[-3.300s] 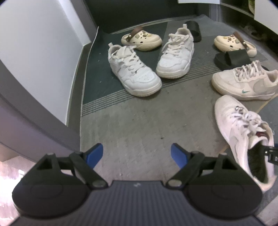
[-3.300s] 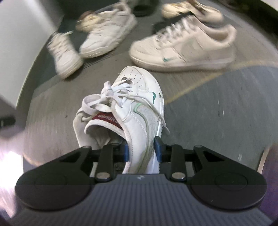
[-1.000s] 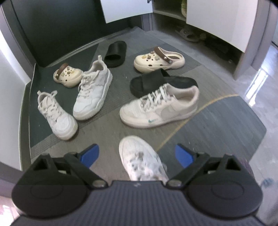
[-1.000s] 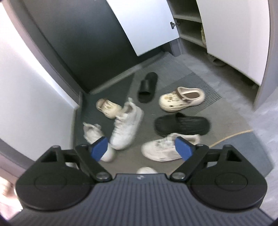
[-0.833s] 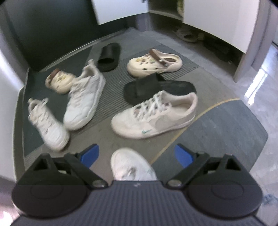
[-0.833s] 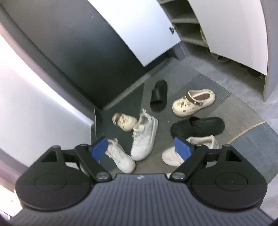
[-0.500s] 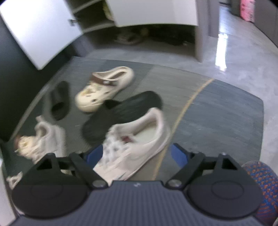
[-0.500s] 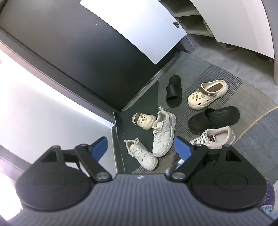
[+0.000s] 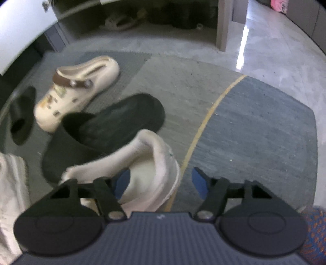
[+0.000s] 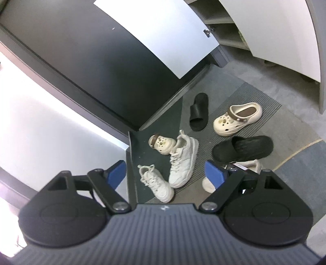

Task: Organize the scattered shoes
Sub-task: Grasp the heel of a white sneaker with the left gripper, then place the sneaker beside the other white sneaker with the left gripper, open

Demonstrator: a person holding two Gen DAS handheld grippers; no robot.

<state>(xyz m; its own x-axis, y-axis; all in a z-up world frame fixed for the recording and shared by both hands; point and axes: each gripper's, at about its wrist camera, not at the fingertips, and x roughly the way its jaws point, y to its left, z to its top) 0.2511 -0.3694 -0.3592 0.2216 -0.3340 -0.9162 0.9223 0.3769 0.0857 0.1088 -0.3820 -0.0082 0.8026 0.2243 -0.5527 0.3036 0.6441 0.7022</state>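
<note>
My left gripper is open and straddles the heel wall of a white sneaker: one blue pad sits inside the shoe, the other outside to the right. A black slide lies just beyond it and a cream clog farther back. My right gripper is open, empty and high above the floor. Below it lie two white sneakers, a small cream clog, a black slide, a cream clog, a black slipper and the sneaker under my left gripper.
An open shoe cabinet with white doors stands at the back, with shoes on its lowest level. A dark wall and a white wall border the mat on the left. A yellow line curves across the floor mat.
My left gripper has dropped low and forward onto the white sneaker's heel, pads now either side of its wall. My right gripper has risen, with nothing in it.
</note>
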